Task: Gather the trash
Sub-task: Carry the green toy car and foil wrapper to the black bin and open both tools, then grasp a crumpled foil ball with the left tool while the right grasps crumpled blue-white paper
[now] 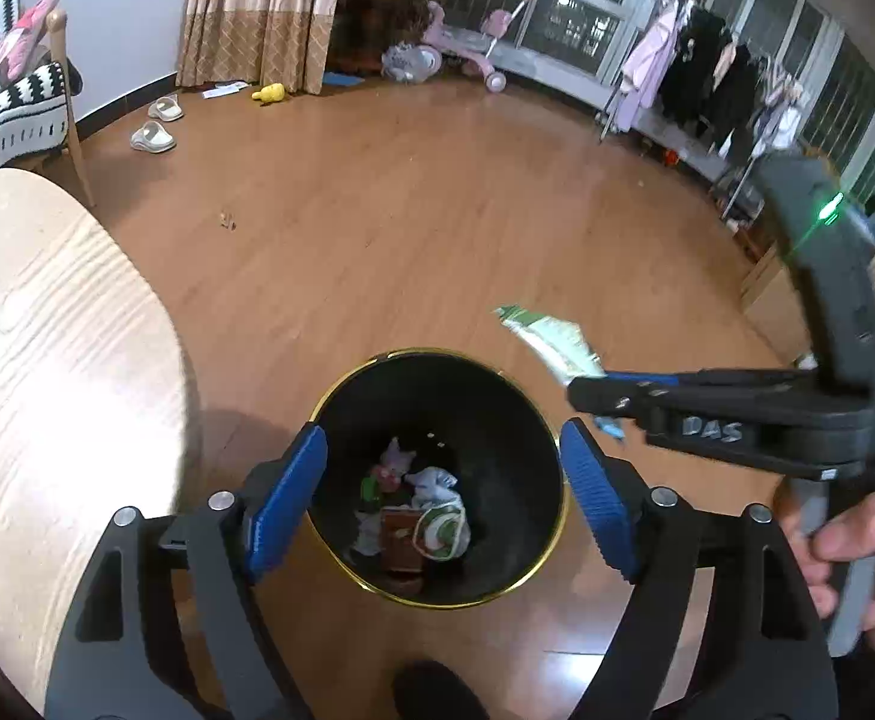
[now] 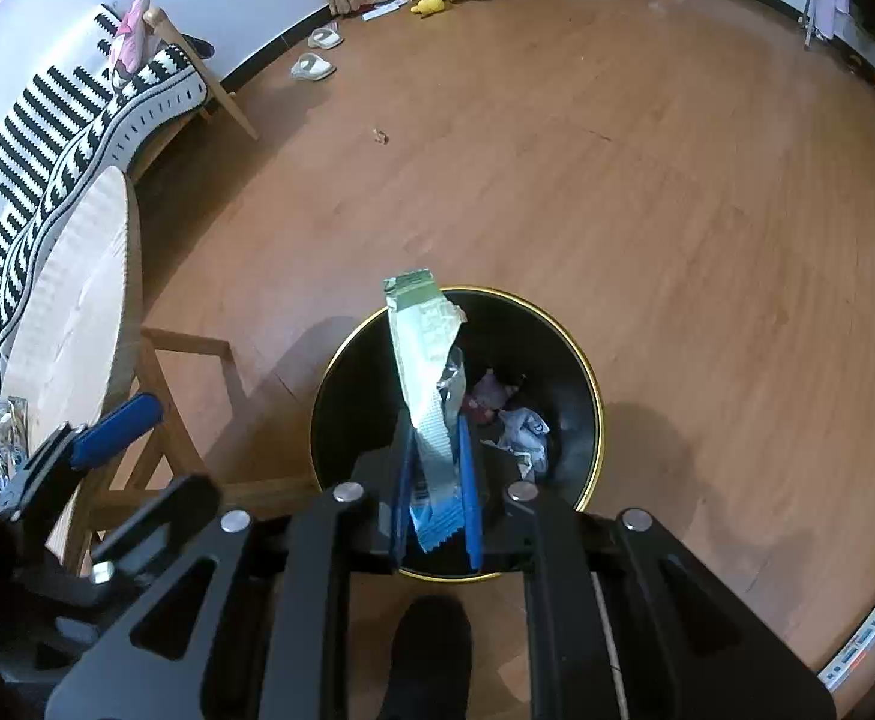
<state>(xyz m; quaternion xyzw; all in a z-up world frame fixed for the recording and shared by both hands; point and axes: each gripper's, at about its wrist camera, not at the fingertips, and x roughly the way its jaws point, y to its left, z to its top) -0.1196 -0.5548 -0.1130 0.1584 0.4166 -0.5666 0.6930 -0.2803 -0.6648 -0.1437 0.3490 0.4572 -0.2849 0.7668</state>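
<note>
two hand-held grippers over bin (image 1: 341, 384): left (image 1: 440, 495) wide, empty; right (image 2: 437, 474) pinching wrapper (image 2: 428, 360); table (image 1: 47, 330) beside.

A home living room is shown: wood-plank floor (image 1: 413, 192), sofa with striped throw (image 2: 47, 138) off to the left of the tongs, slippers (image 1: 154, 137), curtain (image 1: 257, 12) and pink ride-on toy (image 1: 467, 42) far ahead, clothes rack (image 1: 695, 78) ahead-right by windows.

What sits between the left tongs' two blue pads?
Nothing is held: the left tongs stand open, and the left wrist view shows only the black bin with trash below.
</note>
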